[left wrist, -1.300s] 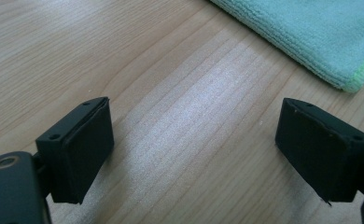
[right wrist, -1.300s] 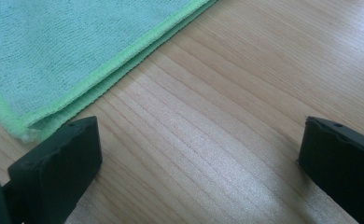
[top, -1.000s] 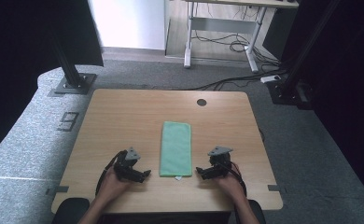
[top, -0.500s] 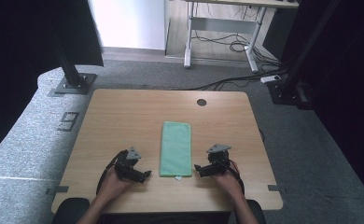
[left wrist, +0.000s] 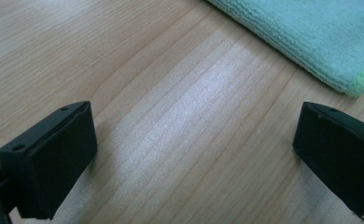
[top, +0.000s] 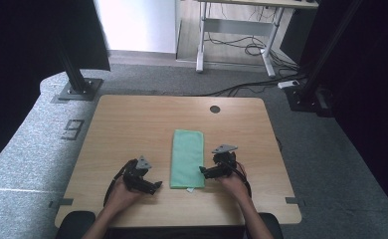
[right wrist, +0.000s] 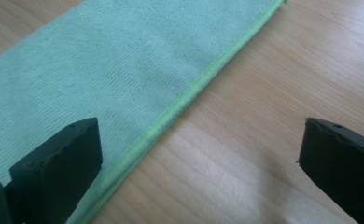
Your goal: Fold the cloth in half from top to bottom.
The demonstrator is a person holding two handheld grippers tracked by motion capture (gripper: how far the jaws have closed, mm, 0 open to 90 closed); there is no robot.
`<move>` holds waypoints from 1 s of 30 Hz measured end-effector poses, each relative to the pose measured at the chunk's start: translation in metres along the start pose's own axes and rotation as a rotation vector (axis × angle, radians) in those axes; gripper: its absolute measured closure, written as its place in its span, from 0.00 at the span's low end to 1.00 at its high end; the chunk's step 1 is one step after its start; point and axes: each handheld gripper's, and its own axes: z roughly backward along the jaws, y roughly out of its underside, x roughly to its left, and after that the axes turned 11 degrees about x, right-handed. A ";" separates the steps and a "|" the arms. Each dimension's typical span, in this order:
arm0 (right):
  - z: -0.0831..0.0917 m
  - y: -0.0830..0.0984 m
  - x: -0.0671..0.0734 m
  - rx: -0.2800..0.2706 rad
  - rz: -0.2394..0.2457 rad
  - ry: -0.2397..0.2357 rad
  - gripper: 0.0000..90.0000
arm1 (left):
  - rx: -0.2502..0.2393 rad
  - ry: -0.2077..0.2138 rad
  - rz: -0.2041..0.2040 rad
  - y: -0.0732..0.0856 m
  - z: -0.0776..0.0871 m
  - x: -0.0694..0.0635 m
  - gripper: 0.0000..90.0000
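Wooden table (top: 132,124), grey carpet (top: 341,164), white desk frame (top: 237,30)

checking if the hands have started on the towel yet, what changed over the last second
The right gripper has crept left to the right edge of the green towel, one open jaw now over its hem. Nothing was gripped or released. The left gripper stays open over bare table by the towel's near left corner, and the towel lies folded flat where it was.

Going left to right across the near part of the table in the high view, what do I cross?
Left gripper → folded green cloth → right gripper.
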 end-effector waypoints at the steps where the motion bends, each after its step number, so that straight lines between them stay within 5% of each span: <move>1: -0.002 -0.002 0.000 0.005 0.002 0.005 0.00 | 0.000 0.000 0.000 0.000 0.000 0.000 0.00; 10: -0.014 -0.001 0.004 0.042 0.021 0.028 0.00 | 0.026 -0.011 0.007 -0.011 0.000 0.005 0.01; 17: -0.015 0.001 0.003 0.034 -0.004 0.018 0.00 | -0.055 -0.025 0.027 -0.041 0.007 0.018 0.01; 27: -0.015 0.003 0.003 0.022 -0.009 0.022 0.00 | -0.077 -0.045 0.042 -0.089 -0.023 0.030 0.01; 30: -0.015 0.003 0.003 0.021 -0.009 0.022 0.00 | -0.047 -0.043 0.037 -0.095 -0.035 0.028 0.02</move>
